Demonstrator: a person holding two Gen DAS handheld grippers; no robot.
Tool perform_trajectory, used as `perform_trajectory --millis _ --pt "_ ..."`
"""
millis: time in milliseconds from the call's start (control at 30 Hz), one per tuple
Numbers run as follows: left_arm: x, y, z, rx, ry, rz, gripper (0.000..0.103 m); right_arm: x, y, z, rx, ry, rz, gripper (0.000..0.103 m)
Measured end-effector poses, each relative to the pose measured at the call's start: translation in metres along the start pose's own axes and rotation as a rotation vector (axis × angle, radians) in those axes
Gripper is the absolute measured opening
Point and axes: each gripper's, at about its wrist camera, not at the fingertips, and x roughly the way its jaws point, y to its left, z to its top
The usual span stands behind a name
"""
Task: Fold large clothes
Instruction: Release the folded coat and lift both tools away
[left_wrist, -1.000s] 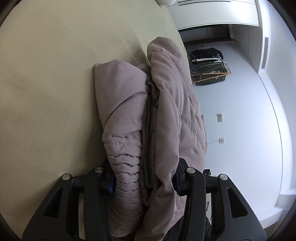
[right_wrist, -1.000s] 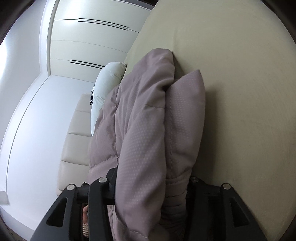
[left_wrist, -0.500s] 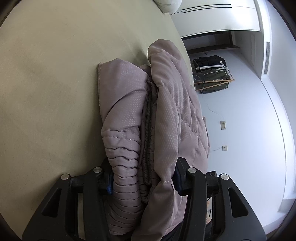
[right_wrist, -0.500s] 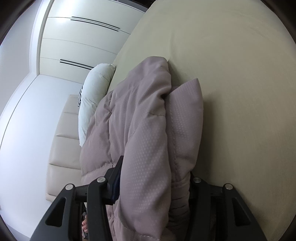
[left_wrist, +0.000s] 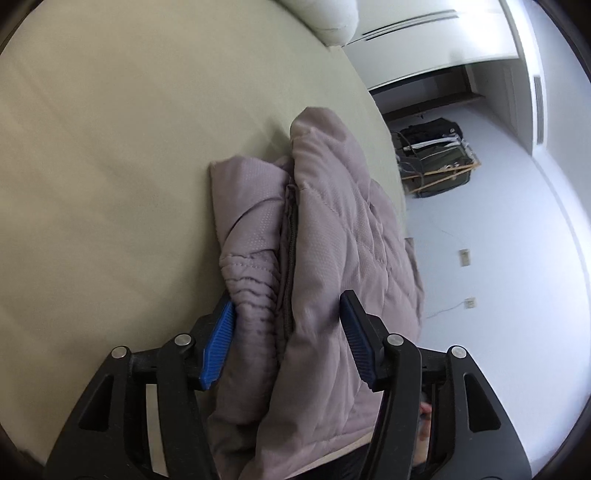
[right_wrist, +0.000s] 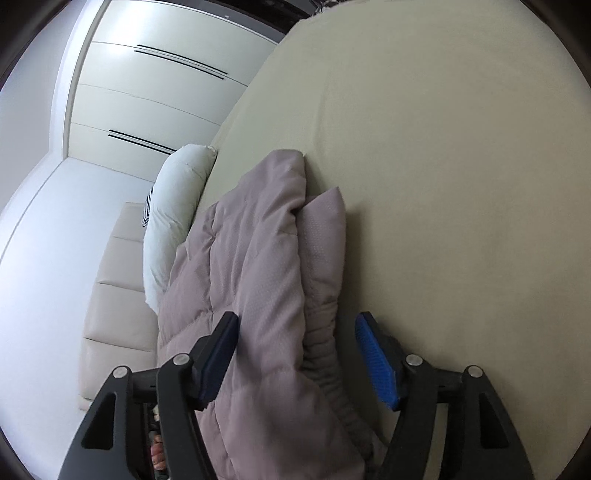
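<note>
Jacket (left_wrist: 317, 258): puffy, pinkish, folded, lies mid-frame on bed (left_wrist: 110, 166).
Left gripper (left_wrist: 286, 347): jaws just spread; jacket between, not pinched.
Right gripper (right_wrist: 295, 354): same, just let go.
Meaning: fold prob. set down.
</note>
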Motion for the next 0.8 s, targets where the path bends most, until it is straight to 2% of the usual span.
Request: perform_trajectory --millis 133,233,267,300,333,367,400,433,500,600,700,733,800 --pt "-0.031 -0.030 -0.017 0.127 -0.081 0.094 0.058 -0.041 0.031 -0.024 -0.146 -0.112 -0.123 0.071" --pt "-0.056 -0.064 -0.032 0.235 -0.197 0.184 0.060 -0.065 0.064 -0.046 -0.281 -0.210 -0.233 0.073" --pt "-0.067 -0.079 -0.039 0.286 -0.252 0.221 0.061 -0.073 0.078 -0.053 -0.334 -0.249 -0.262 0.075" --pt "-0.079 -0.100 -0.049 0.352 -0.325 0.260 0.063 -0.082 0.091 -0.061 -0.383 -0.289 -0.285 0.082" --pt "-0.086 -0.113 -0.056 0.400 -0.374 0.282 0.068 -0.090 0.104 -0.068 -0.429 -0.333 -0.301 0.087" --pt "-0.097 -0.135 -0.068 0.475 -0.445 0.317 0.072 -0.100 0.114 -0.075 -0.465 -0.372 -0.310 0.099" --pt "-0.107 -0.156 -0.081 0.548 -0.514 0.347 0.081 -0.109 0.126 -0.081 -0.495 -0.421 -0.320 0.103" --pt "-0.112 -0.172 -0.090 0.594 -0.560 0.366 0.093 -0.117 0.137 -0.085 -0.515 -0.464 -0.326 0.103" --pt "-0.127 -0.207 -0.113 0.707 -0.680 0.422 0.100 -0.131 0.160 -0.091 -0.557 -0.541 -0.341 0.103" --pt "-0.145 -0.255 -0.148 0.862 -0.870 0.546 0.103 -0.146 0.190 -0.091 -0.595 -0.572 -0.354 0.103" --pt "-0.158 -0.280 -0.166 0.874 -0.944 0.615 0.103 -0.159 0.214 -0.086 -0.621 -0.562 -0.361 0.103" --pt "-0.161 -0.288 -0.168 0.862 -0.943 0.640 0.103 -0.164 0.222 -0.085 -0.624 -0.564 -0.367 0.103" --pt "-0.165 -0.300 -0.170 0.863 -0.921 0.638 0.103 -0.175 0.238 -0.084 -0.625 -0.581 -0.381 0.103"
